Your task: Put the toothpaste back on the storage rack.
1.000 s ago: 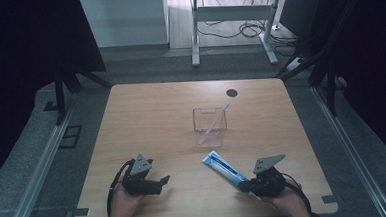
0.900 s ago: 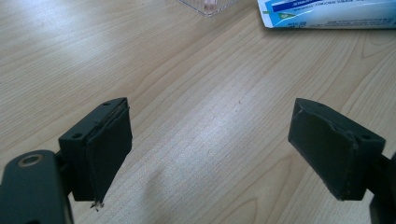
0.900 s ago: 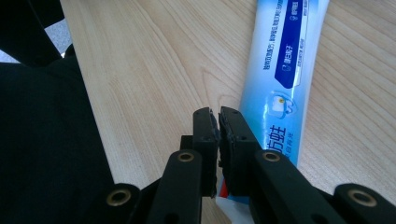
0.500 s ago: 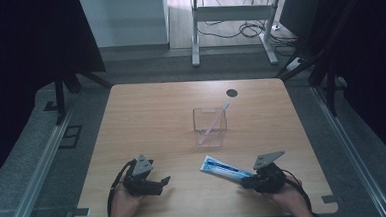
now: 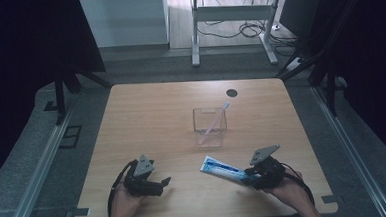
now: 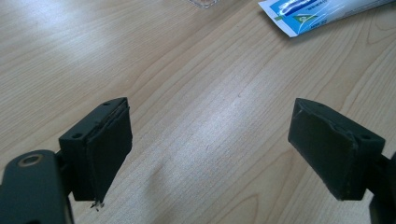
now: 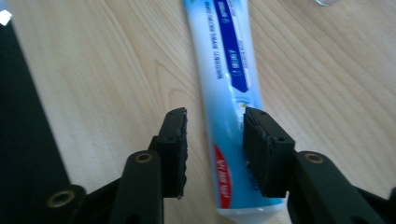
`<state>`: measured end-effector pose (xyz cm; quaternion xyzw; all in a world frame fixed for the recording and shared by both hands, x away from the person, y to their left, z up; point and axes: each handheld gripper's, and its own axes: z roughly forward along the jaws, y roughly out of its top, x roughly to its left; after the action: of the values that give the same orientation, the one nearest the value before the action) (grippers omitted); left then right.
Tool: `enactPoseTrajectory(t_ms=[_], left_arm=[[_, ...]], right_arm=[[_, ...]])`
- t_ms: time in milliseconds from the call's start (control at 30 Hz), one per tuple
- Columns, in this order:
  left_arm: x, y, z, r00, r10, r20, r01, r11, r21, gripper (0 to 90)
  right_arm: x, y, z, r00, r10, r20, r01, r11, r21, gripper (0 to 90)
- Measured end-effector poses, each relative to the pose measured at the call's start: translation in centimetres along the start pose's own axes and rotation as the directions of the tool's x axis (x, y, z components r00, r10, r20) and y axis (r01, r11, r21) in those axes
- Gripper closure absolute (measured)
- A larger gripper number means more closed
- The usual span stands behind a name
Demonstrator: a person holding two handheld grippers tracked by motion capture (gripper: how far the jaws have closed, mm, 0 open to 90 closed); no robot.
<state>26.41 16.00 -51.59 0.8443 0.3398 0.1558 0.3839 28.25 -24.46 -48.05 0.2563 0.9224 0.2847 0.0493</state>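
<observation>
The toothpaste tube (image 5: 224,170) lay flat at the table's (image 5: 146,121) five o'clock, between the right gripper's (image 7: 215,140) just-opened, narrow jaws; the container (image 5: 209,126) held a toothbrush (image 5: 216,118) alone. The left gripper (image 6: 208,149) gaped wide, empty.

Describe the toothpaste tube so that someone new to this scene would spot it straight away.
On the wooden table, look at the near edge in front of the clear container that holds a toothbrush. The toothpaste tube lies flat there, between the just-opening right tongs. It is the table's one white-and-blue printed thing.
</observation>
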Motion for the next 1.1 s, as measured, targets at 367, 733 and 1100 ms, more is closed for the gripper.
enactPoseTrajectory(t_ms=[367,733,1100], left_arm=[[0.0,0.0,0.1,1.0,0.009,0.001,-0.009,0.9999,0.008,13.8],[0.0,-0.1,0.2,0.9999,0.01,0.002,-0.01,0.9998,0.018,13.8],[0.3,-0.4,0.5,1.0,-0.004,0.008,0.003,0.999,0.045,13.5]], right_arm=[[-0.5,2.0,1.4,0.998,-0.064,-0.001,0.063,0.992,0.113,50.6],[-0.7,3.7,3.5,0.9933,-0.115,0.003,0.113,0.977,0.182,44.9],[-0.8,4.9,5.1,0.9916,-0.128,-0.015,0.128,0.96,0.247,49.3]])
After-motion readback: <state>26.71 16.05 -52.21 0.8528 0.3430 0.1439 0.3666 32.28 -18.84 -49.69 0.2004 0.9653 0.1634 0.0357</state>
